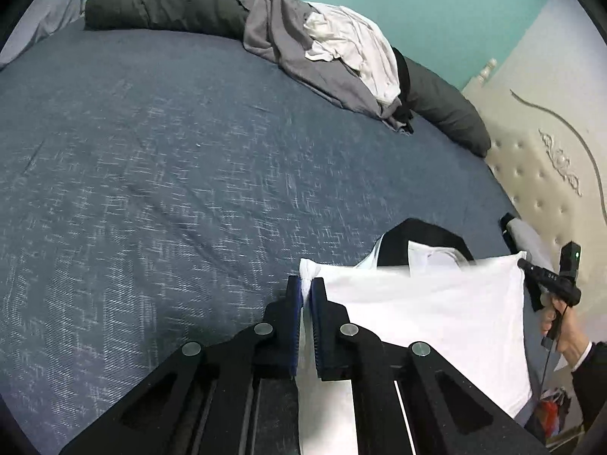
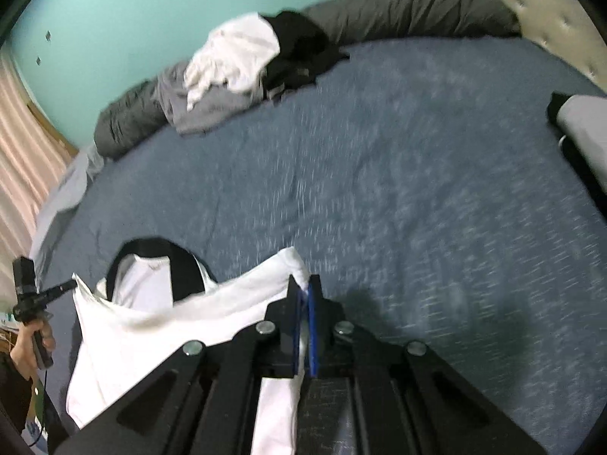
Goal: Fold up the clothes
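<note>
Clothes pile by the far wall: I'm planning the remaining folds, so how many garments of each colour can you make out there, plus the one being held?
Pile, as far as visible:
Grey garment: 1
White garment: 1
Black garment: 1
Held by the left gripper and right gripper:
White shirt with black trim: 1
Total: 4

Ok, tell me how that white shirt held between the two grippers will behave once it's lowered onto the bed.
The white shirt sags between its pinched corners, so it's probably floppy. It looks thin and light, likely to crumple unless kept taut.
</note>
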The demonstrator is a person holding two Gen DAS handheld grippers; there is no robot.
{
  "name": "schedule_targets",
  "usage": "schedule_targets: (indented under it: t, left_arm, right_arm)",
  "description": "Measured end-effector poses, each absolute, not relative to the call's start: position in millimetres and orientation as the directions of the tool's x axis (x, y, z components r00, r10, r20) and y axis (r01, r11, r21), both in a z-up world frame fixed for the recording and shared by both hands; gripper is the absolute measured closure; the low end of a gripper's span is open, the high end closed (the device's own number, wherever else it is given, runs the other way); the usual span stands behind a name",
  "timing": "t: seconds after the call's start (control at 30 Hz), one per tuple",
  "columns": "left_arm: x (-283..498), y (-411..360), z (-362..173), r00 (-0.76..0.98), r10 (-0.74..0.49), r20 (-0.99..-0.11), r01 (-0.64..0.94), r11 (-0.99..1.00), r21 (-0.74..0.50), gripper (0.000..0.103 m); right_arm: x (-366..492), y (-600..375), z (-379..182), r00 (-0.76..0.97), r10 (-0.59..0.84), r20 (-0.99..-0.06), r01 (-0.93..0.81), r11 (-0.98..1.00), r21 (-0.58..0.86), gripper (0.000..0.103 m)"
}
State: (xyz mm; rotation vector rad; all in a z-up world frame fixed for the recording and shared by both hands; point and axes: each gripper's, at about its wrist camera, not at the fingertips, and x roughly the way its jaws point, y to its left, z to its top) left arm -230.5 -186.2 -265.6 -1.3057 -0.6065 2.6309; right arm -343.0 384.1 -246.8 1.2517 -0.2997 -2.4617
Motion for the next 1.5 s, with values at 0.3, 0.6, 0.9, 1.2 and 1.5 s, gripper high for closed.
schedule_targets:
  t: [0.3, 0.6, 0.9, 1.2, 1.5]
  left_arm:
    - [-258.4, -183.9, -272.3, -0.601, 0.286, -0.746, 0.074, -0.910, -0.408, 0.097]
    - [-286.8, -185.2, -307.0, -0.550, 0.265, -0.792, 0.120, -0.913, -0.389, 0.097]
    - [-280.4, -180.0, -298.4, -0.551, 0.272, -0.789, 0.123, -0.909, -0.398, 0.074]
    - [-197.5, -195.8, -257.4, -0.581, 0.313, -0.751, 0.187, -0.847, -0.497, 0.057]
    - [-96.7, -173.7, -247.2, -0.531, 0.342, -0.775, 0.204, -0.836, -0.509, 0.048]
  right_arm:
    - [-338.7, 402.7, -245.3, -0.567, -0.373, -0.734, 0.168, -0.925, 0.341, 0.100]
    - [-362.1, 397.9, -287.7, -0.514, -0.305, -0.802, 0.091, -0.949, 0.303, 0.100]
    - [-367.3, 384.7, -300.2, -0.471, -0.260, -0.843, 0.066, -0.963, 0.260, 0.097]
    - [-299.3, 380.7, -229.8, -0.534, -0.333, -0.777, 0.048, -0.930, 0.365, 0.072]
    - [-192.9, 314.8, -230.7, -0.365, -0.573, -0.734, 0.182, -0.817, 0.547, 0.071]
